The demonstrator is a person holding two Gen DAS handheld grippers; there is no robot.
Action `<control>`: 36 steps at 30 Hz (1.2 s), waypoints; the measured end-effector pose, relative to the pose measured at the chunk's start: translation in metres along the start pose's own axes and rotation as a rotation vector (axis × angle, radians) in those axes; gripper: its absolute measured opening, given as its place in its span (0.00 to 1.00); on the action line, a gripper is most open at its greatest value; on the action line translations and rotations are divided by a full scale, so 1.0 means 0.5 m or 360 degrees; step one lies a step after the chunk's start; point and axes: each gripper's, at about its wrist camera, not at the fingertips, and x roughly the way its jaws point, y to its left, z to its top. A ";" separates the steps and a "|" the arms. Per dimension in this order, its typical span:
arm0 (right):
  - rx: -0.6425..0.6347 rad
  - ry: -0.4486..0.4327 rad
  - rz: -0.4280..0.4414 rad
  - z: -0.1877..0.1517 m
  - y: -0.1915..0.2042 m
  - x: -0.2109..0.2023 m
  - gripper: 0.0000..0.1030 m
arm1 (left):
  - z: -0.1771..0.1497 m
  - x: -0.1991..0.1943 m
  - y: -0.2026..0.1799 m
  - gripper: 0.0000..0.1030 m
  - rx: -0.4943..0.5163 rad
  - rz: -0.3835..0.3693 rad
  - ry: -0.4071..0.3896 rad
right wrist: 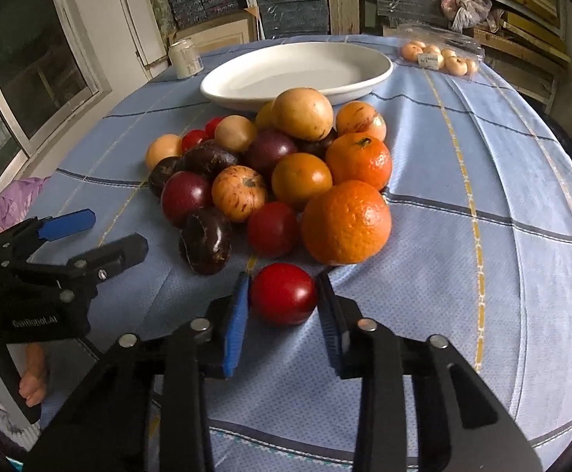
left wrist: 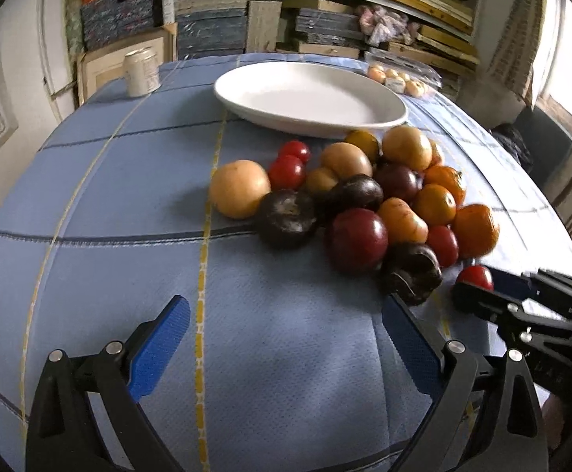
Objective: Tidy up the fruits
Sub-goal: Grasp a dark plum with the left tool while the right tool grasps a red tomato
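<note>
Behind a round table under a pale blue checked tablecloth stand shelves stacked with boards and boxes. A heap of mixed fruits lies at the table's middle: oranges, yellow-brown round ones, dark purple ones and small red ones. Beyond the heap sits an empty white oval dish, with a pale drink can to its left. My right gripper has its blue pads clenched on a small glossy red fruit that rests on the cloth just in front of a large orange, at the heap's near edge. My left gripper hangs released over bare cloth, jaws wide apart, its right finger near a dark purple fruit.
</note>
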 end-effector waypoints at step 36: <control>0.0279 -0.0137 0.0236 -0.006 -0.130 -0.059 0.32 | 0.060 0.100 -0.132 0.97 0.0233 -0.0072 0.0100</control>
